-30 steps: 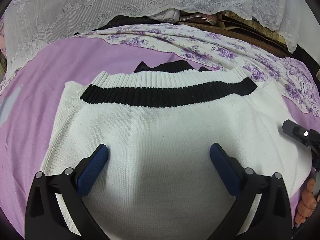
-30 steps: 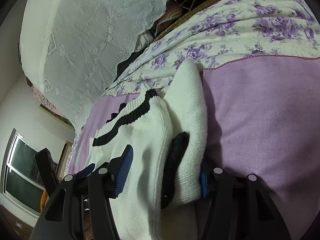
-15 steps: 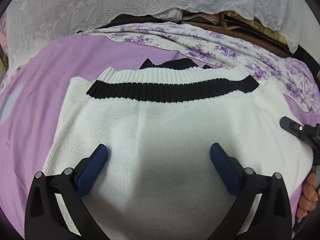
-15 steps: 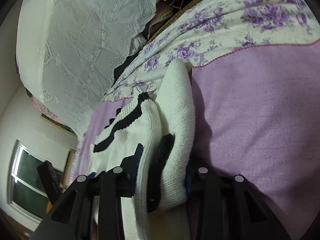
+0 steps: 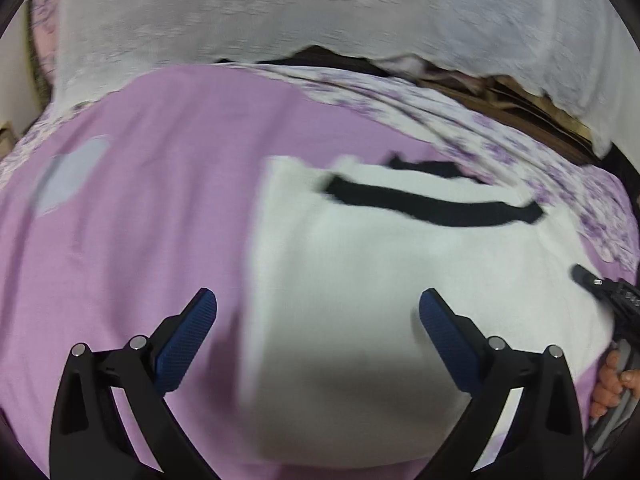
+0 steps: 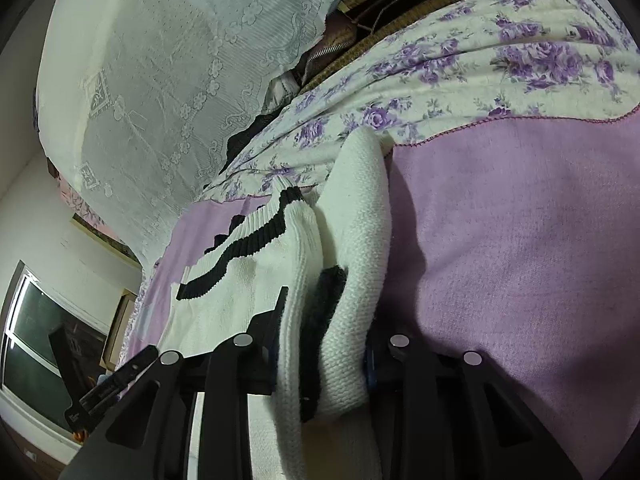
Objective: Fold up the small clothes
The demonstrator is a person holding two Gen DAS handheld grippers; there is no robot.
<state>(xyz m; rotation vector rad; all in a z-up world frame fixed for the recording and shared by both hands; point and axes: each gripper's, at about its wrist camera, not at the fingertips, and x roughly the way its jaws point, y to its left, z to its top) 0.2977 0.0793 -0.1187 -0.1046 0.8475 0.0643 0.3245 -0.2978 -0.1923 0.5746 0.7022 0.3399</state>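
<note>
Sweater is lying flat on the purple bedsheet, white knit with a black stripe at the ribbed hem; hem is pointing away from me toward the floral quilt.

Risks as I'm reading them:
- My right gripper is closing on the sweater's right side edge, and I'm pinching a thick bunch: several white layers plus a dark knit layer sandwiched between. If I'm catching only the outer layers, the inner ones are probably going to slide out on the lift and the fold is going to come out crooked.
- Knit is soft and stretchy, so pulling from one side only is likely dragging the whole garment across the sheet instead of folding it.
- My left gripper is hanging wide open, gripping nothing. It's straddling the sweater's left edge: right pad over white knit, left pad over bare sheet. That view is blurred, so I can't tell whether either pad is touching fabric. Closing there, I could be grabbing bedsheet along with the sweater.

Relative position: the right jaws are pressing into the bunched edge, with the sweater body spreading out to their left; left gripper is sitting above the near-left part of the garment.
</note>
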